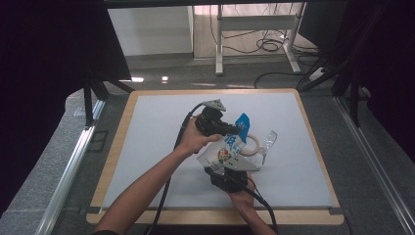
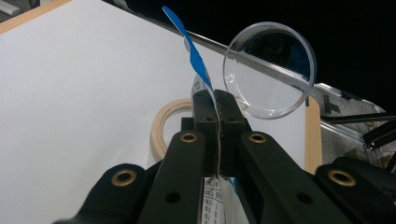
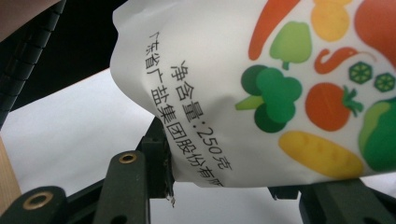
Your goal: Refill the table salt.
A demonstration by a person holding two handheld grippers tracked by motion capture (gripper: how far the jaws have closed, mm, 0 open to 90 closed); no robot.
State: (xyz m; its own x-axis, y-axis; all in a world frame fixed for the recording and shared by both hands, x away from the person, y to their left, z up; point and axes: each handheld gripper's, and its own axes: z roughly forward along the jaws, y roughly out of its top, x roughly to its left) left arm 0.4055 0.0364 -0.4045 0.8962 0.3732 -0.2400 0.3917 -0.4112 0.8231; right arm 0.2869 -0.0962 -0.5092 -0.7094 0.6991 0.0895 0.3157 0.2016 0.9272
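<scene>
High view: the pouch (image 1: 226, 152) is held above the counter (image 1: 147, 147) between both grippers.

Left gripper view: left gripper (image 2: 217, 105) clenched on the pouch's top edge.

Right gripper view: right gripper (image 3: 224, 179) grasps the pouch body.

Judged step: opening the pouch. The next move calls for a steady opposing pull.

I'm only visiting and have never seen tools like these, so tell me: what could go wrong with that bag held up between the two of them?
1. The left gripper pinches only the thin top edge of the salt bag; it might tear or slip free.
2. The right gripper clamps the bag's body, so squeezing harder could burst it.
3. The clear plastic cup and tape roll lie close beside the bag; a swing could knock them.
</scene>
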